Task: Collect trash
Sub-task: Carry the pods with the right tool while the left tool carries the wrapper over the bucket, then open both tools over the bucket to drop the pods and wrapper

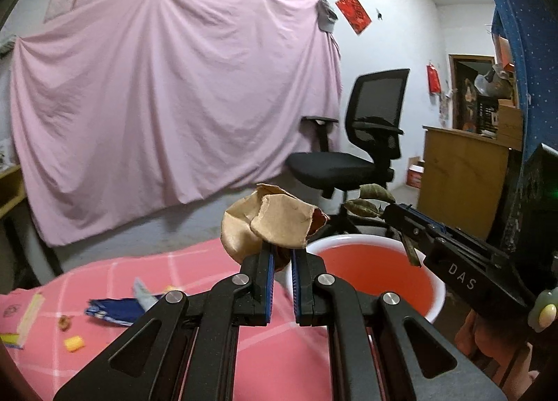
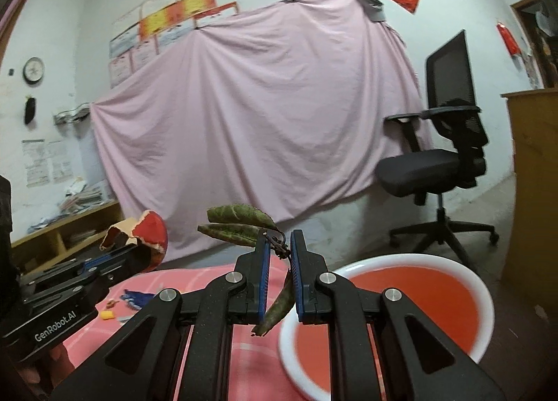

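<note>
Carrying trash | left tongs (image 1: 280, 254) clamp torn peel (image 1: 268, 223), frame centre | right tongs (image 2: 279, 254) pinch leafy twig (image 2: 240, 223) | bin (image 2: 464, 275) lower right | risk: thin twig slipping free, landing short on counter (image 2: 195, 279)

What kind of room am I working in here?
Probably a home office or spare room: a mesh office chair, a pink sheet hung across the wall, and shelves stacked with papers.
</note>
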Tool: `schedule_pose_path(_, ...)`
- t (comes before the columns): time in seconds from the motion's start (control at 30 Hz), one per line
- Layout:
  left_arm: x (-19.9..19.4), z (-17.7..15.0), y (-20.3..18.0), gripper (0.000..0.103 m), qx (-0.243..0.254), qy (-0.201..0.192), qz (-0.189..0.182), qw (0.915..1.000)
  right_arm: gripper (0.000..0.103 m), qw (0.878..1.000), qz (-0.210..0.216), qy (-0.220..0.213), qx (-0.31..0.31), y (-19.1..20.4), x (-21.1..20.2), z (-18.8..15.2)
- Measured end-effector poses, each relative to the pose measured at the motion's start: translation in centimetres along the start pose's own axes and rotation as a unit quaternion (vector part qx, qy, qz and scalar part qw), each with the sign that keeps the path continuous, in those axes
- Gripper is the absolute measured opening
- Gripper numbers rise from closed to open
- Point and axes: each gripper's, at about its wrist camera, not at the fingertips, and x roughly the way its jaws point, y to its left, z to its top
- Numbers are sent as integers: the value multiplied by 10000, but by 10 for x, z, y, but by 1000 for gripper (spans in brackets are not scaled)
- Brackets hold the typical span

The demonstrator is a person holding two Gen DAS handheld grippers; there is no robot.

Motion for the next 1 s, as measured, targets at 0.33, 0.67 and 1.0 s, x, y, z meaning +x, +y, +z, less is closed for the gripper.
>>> schedule_pose_path(0.33,50,10,-20,7,-219,683,-553,9959,11,9965,-598,333,483,-42,0,-5)
schedule_pose_path(0.67,71,12,-22,8,-408,1041,-710,9912,11,9927,-839,560,662,-53,4,-7)
schedule_pose_path(1.0,82,8,-13,9,-594,1330,-776,9863,11,9893,-960,768,788,-61,8,-9)
